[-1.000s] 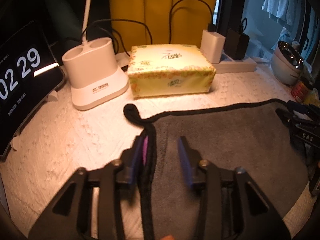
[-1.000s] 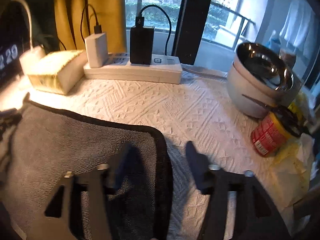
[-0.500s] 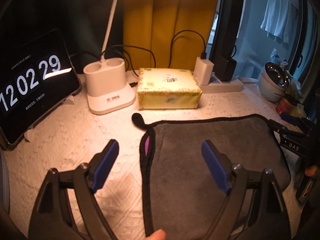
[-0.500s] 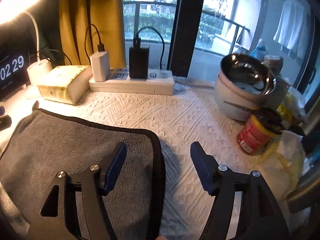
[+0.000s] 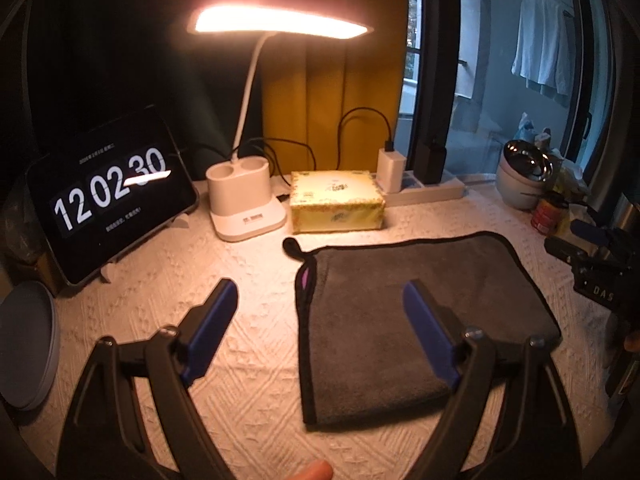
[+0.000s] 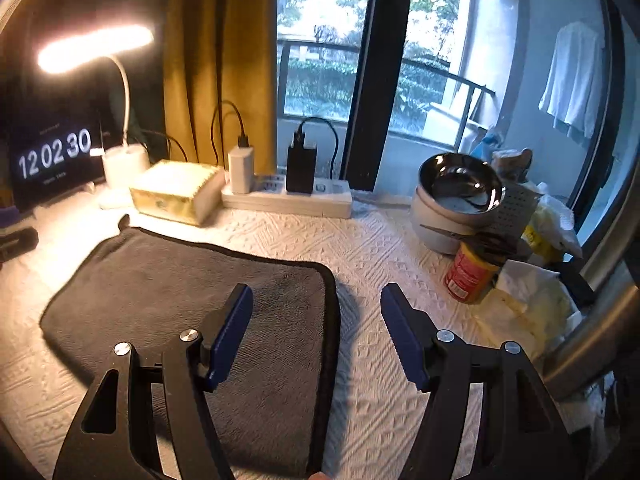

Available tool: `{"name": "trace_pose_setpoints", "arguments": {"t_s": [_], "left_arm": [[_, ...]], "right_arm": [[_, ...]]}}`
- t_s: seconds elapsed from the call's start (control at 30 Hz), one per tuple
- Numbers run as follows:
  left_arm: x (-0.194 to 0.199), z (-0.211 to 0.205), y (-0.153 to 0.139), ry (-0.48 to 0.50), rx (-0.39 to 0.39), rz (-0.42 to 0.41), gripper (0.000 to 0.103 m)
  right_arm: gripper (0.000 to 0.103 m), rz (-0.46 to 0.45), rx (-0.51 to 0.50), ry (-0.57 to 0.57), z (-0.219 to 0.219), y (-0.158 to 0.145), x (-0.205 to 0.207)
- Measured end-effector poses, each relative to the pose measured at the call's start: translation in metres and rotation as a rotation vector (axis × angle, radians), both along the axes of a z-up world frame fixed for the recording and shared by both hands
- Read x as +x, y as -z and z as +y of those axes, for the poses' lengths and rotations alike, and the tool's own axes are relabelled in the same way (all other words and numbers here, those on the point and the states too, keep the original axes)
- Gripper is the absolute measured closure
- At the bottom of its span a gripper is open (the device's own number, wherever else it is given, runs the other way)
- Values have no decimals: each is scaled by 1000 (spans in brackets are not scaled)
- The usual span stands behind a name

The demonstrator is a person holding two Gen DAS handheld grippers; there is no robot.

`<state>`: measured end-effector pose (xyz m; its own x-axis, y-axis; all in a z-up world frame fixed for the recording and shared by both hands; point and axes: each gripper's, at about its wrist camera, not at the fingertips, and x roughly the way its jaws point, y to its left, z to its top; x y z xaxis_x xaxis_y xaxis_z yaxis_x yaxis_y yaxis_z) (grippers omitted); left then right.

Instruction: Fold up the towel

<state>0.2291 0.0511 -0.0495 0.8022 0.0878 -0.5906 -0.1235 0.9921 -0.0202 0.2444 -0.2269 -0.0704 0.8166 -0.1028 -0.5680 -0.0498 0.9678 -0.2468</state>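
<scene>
A dark grey towel (image 5: 416, 304) with black trim lies folded flat on the white textured table cover; it also shows in the right wrist view (image 6: 192, 300). A black hanging loop (image 5: 291, 245) sticks out at its far left corner. My left gripper (image 5: 320, 314) is open and empty, raised above the towel's left edge. My right gripper (image 6: 316, 320) is open and empty, raised above the towel's right edge. The right gripper also shows at the right of the left wrist view (image 5: 592, 256).
Behind the towel stand a tissue box (image 5: 336, 200), a lit desk lamp with white base (image 5: 244, 200), a clock tablet (image 5: 108, 196) and a power strip with chargers (image 6: 288, 196). Stacked bowls (image 6: 456, 196), a red can (image 6: 468, 272) and bags crowd the right. A grey plate (image 5: 24, 344) lies at the left.
Both grippers opened, let go of the towel edges and pulled up and back. The towel now lies flat and folded. The clock changed from 29 to 30.
</scene>
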Motion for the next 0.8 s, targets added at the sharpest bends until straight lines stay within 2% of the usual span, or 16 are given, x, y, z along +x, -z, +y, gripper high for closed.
{"name": "trace_pose_setpoints", "arguments": {"t_s": [0.3, 0.8], "left_arm": [[-38, -3, -19, -17, -7, -67, 17], [-99, -6, -31, -48, -40, -183, 17]], "right_arm": [[33, -70, 13, -10, 6, -25, -40], [33, -160, 28, -28, 18, -47, -103]]}}
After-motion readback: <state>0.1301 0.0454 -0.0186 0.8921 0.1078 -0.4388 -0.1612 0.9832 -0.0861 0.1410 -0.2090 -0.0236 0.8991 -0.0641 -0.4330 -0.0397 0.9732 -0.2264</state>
